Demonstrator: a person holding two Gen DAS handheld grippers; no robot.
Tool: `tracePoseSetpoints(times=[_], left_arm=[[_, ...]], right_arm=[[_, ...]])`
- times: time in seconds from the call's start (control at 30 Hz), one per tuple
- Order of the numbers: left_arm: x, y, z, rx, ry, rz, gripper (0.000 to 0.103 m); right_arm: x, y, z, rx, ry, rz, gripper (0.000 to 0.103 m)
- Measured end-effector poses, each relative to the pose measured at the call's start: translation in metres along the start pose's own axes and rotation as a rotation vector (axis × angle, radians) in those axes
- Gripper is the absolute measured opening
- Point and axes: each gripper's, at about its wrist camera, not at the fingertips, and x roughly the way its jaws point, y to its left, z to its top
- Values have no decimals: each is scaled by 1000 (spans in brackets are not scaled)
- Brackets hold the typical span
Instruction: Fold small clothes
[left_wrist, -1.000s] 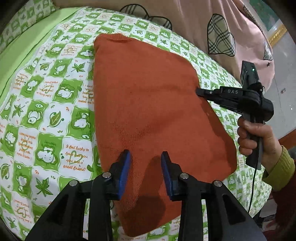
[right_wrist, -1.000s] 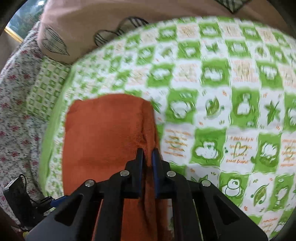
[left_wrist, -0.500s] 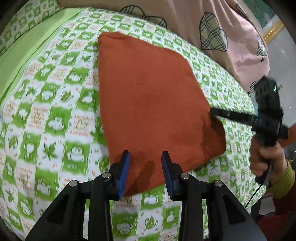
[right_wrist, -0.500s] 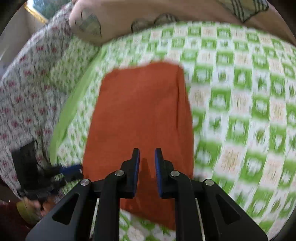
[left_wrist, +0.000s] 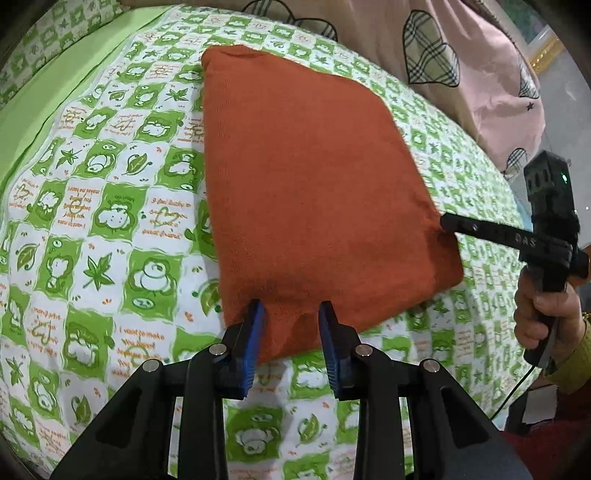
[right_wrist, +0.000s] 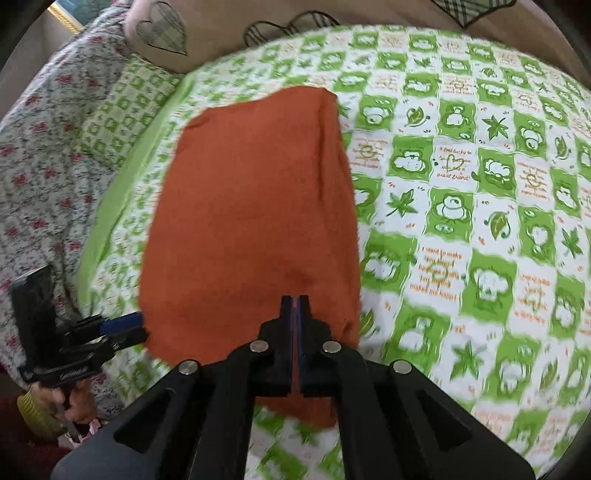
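Green quilt (left_wrist: 110, 229) | orange cloth (left_wrist: 314, 184) now folded shorter | left gripper (left_wrist: 291, 314) fingers apart | right gripper (right_wrist: 294, 306) pinching cloth

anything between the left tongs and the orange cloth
Nothing visible. The open left tongs sit right at the near edge of the orange cloth, with only the green quilt under it. The right tongs are shut on the cloth's side edge, clear of that gap.
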Motion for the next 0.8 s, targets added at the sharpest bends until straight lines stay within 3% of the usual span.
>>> tracePoseSetpoints(times=[0.13,0.27,0.8], left_arm=[[8,0,-9,10,24,15,31],[19,2,-14,10,34,18,30],[24,-7,-16,23,47,66,32]], right_arm=[[-3,5,-25,-43,35,1,3],[23,-6,-44,-47,121,-96,0],[29,-5,-47,-7,93,-110,0]])
